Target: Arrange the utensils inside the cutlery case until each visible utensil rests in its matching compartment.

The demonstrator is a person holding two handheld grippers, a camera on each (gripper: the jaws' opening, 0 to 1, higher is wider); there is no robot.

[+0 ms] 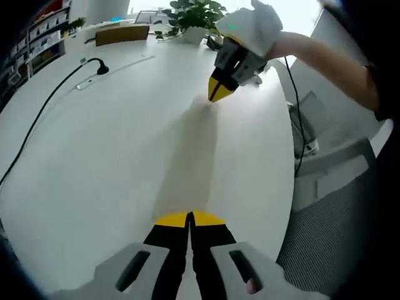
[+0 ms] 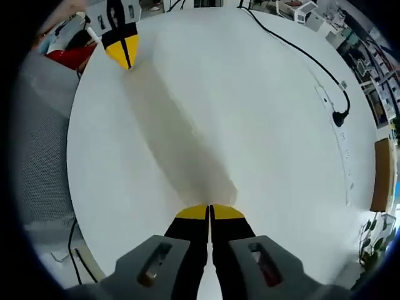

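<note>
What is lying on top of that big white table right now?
On the white table lie a black cable and a power strip; a potted plant and wooden board sit at its far edge. Both claws, left and right, are shut above it.

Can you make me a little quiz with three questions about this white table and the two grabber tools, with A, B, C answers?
1. Where is the potted plant?
A. at the far edge of the table
B. between the near tool's jaws
C. on the chair

2. What colour are the tips of the left tool?
A. green
B. yellow
C. pink

3. How do the jaws of the right tool stand?
A. wide open
B. closed on a spoon
C. closed together, holding nothing

Answers:
1. A, the plant stands at the table edge, far from the tool, in the left gripper view.
2. B, both tips are yellow over black.
3. C, the tips meet with nothing between them.
</note>
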